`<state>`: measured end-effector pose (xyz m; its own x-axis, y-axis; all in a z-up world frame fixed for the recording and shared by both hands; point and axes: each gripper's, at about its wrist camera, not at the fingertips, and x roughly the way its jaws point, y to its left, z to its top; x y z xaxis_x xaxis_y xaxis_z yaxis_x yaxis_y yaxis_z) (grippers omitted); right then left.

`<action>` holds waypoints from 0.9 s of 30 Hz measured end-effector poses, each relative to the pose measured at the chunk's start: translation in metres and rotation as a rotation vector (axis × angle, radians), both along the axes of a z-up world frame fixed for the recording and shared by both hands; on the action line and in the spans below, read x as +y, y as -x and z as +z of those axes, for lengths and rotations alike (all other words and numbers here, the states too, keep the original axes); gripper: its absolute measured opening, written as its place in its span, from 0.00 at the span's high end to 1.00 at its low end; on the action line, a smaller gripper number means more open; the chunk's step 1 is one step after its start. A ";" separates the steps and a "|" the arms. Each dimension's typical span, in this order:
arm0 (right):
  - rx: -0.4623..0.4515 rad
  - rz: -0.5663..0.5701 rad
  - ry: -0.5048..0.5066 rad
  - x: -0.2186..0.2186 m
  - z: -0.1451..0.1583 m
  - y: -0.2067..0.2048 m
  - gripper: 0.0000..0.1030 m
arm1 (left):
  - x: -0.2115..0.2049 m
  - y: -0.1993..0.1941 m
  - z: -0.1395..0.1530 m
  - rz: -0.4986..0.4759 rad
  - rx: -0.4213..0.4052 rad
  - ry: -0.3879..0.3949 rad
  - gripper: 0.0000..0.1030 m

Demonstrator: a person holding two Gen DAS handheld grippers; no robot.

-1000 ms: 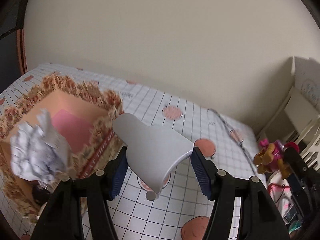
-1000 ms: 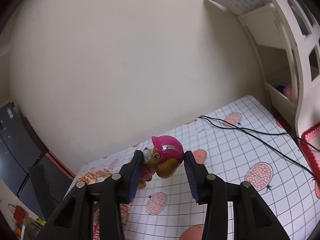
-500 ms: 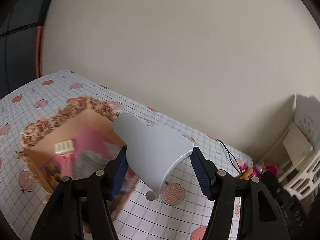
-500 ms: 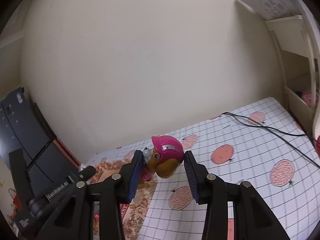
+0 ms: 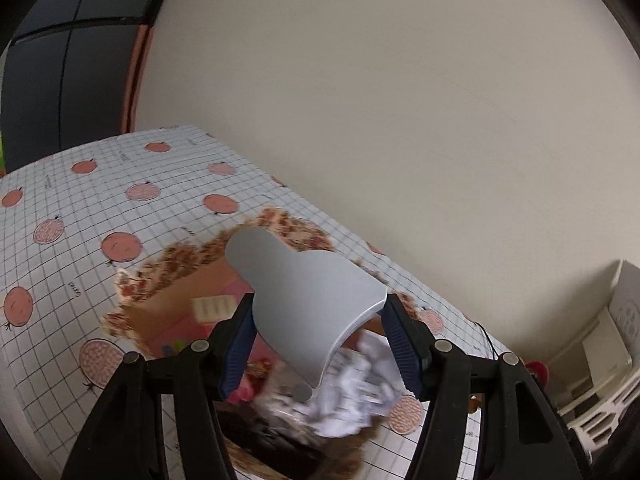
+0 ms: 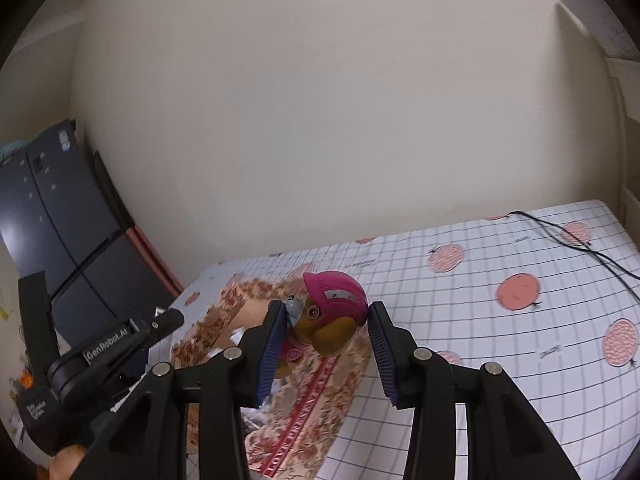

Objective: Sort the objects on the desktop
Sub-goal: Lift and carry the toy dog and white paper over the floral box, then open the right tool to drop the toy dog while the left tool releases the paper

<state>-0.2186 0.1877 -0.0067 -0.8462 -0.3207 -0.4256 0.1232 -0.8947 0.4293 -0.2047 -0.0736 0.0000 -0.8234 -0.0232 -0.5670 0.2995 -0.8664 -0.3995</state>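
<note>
The left gripper (image 5: 320,342) jaws clamp a grey paper cup (image 5: 308,304); the right gripper (image 6: 328,344) jaws grasp a pink-helmeted toy pup (image 6: 332,314).

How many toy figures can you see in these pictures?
1. A toy dog with a pink helmet sits between the right gripper's fingers, above the patterned box. More toys may lie hidden inside that box, where the view is blurred.
</note>
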 end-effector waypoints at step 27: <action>-0.054 0.117 -0.064 -0.104 -0.025 0.046 0.56 | -0.080 0.000 -0.032 0.070 -0.036 -0.107 0.38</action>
